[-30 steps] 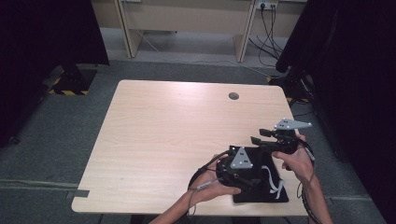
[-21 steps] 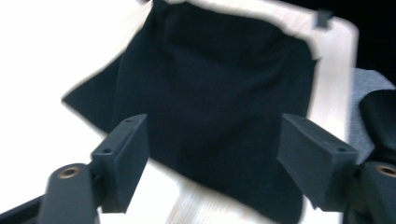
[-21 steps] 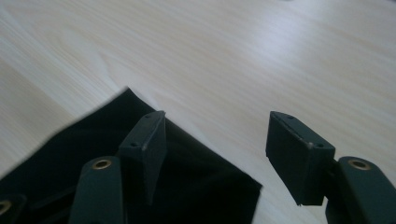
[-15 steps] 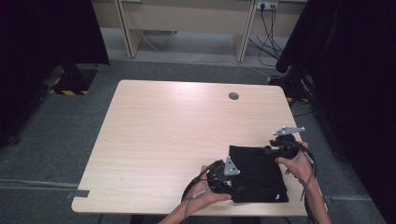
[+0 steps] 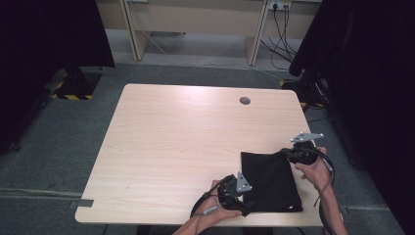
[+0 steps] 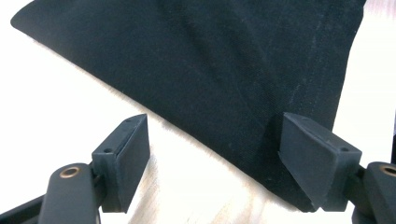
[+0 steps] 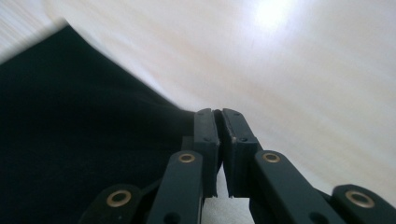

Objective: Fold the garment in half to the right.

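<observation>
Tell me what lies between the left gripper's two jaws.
In the left gripper view, the open left gripper spans bare table and the black cloth edge by one jaw.

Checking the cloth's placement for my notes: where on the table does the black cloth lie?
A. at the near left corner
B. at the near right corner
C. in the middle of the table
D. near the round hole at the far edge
B: in the high view the black cloth lies flat at the near right corner of the table, far from the round hole.
</observation>
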A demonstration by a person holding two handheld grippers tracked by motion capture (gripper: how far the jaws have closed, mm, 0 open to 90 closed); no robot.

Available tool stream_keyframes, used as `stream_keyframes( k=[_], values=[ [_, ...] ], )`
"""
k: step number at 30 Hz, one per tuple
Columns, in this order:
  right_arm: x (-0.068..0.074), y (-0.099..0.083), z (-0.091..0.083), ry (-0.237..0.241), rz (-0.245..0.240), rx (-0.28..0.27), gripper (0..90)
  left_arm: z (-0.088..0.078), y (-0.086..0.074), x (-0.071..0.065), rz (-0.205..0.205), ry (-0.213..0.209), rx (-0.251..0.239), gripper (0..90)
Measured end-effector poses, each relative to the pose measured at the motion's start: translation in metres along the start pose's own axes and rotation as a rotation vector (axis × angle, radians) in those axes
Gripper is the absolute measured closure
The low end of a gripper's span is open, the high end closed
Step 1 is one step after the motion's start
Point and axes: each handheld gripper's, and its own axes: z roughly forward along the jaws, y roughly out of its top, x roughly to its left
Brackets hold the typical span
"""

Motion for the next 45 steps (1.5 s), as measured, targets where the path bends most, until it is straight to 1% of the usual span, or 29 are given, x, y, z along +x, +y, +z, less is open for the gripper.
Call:
stream_keyframes(
  k=[2, 3, 4, 6, 7, 8, 9, 10, 11, 12, 13, 16, 19, 21, 22, 26, 28, 29, 30, 32, 33, 36, 37, 39, 41, 43, 45],
  values=[
    [-0.002, -0.008, 0.012, 0.006, 0.008, 0.027, 85.5, 0.000, -0.001, 0.000, -0.003, 0.000, -0.002, 24.3],
    [-0.003, -0.012, 0.016, 0.010, 0.028, 0.008, 85.5, 0.000, -0.001, 0.000, -0.004, -0.001, -0.003, 24.4],
    [-0.004, -0.014, 0.015, 0.019, 0.044, -0.003, 85.3, 0.000, -0.001, 0.001, -0.006, -0.004, -0.003, 24.3],
    [-0.004, -0.014, 0.014, 0.015, 0.037, 0.003, 83.2, 0.000, 0.000, 0.002, -0.011, -0.006, 0.001, 24.3],
    [-0.004, -0.013, 0.013, 0.006, 0.036, 0.009, 77.4, 0.000, 0.000, 0.002, -0.012, -0.005, 0.000, 24.2],
    [-0.004, -0.013, 0.012, -0.007, 0.047, 0.012, 69.0, 0.000, 0.000, 0.001, -0.010, -0.003, -0.003, 24.0],
    [-0.004, -0.012, 0.011, -0.025, 0.065, 0.012, 63.6, -0.001, 0.000, 0.001, -0.005, -0.003, -0.006, 23.7],
    [-0.004, -0.011, 0.008, -0.030, 0.073, -0.002, 60.0, -0.003, 0.000, 0.002, -0.001, -0.002, -0.016, 22.6],
    [-0.002, -0.009, 0.004, -0.043, 0.071, -0.024, 55.3, -0.004, 0.001, 0.002, -0.007, 0.000, -0.025, 20.2],
    [0.000, -0.008, 0.000, -0.052, 0.070, -0.036, 52.0, -0.008, 0.001, 0.003, -0.019, -0.001, -0.037, 18.7],
    [0.003, -0.006, -0.007, -0.057, 0.061, -0.061, 49.7, -0.010, 0.002, 0.005, -0.026, -0.003, -0.047, 17.8],
    [0.014, -0.002, -0.021, -0.030, 0.043, -0.112, 45.3, -0.017, 0.002, 0.014, -0.056, 0.014, -0.078, 16.4],
    [0.027, -0.003, -0.028, 0.015, 0.015, -0.126, 43.5, -0.021, 0.000, 0.023, -0.094, 0.022, -0.089, 15.4],
    [0.036, -0.010, -0.030, 0.044, 0.005, -0.132, 43.5, -0.021, -0.004, 0.029, -0.101, 0.032, -0.079, 15.1],
    [0.041, -0.014, -0.030, 0.061, -0.002, -0.121, 43.5, -0.021, -0.005, 0.031, -0.104, 0.039, -0.075, 14.9],
    [0.053, -0.029, -0.032, 0.086, -0.025, -0.097, 43.3, -0.024, -0.015, 0.042, -0.115, 0.071, -0.056, 14.6],
    [0.056, -0.035, -0.032, 0.090, -0.028, -0.085, 43.0, -0.027, -0.020, 0.049, -0.120, 0.099, -0.048, 14.5],
    [0.057, -0.038, -0.031, 0.096, -0.024, -0.071, 43.0, -0.029, -0.023, 0.052, -0.123, 0.110, -0.042, 14.4],
    [0.057, -0.042, -0.029, 0.099, -0.030, -0.057, 43.0, -0.031, -0.025, 0.055, -0.120, 0.116, -0.038, 14.2],
    [0.056, -0.048, -0.024, 0.102, -0.021, -0.040, 42.4, -0.036, -0.028, 0.059, -0.114, 0.130, -0.036, 14.2],
    [0.055, -0.051, -0.021, 0.107, -0.002, -0.038, 41.7, -0.039, -0.031, 0.062, -0.116, 0.135, -0.043, 14.2],
    [0.054, -0.052, -0.023, 0.109, 0.013, -0.051, 39.7, -0.046, -0.036, 0.068, -0.123, 0.144, -0.045, 14.0],
    [0.054, -0.051, -0.025, 0.101, 0.013, -0.058, 39.0, -0.049, -0.037, 0.070, -0.118, 0.149, -0.042, 14.0],
    [0.056, -0.048, -0.029, 0.101, 0.013, -0.077, 38.4, -0.052, -0.041, 0.074, -0.121, 0.154, -0.045, 13.8],
    [0.060, -0.046, -0.033, 0.115, 0.008, -0.094, 37.8, -0.055, -0.044, 0.077, -0.119, 0.147, -0.046, 13.2],
    [0.064, -0.045, -0.035, 0.133, 0.004, -0.113, 36.7, -0.058, -0.048, 0.079, -0.111, 0.156, -0.036, 12.7],
    [0.068, -0.045, -0.035, 0.146, -0.002, -0.113, 35.0, -0.061, -0.052, 0.083, -0.124, 0.166, -0.036, 12.5]
  ],
)
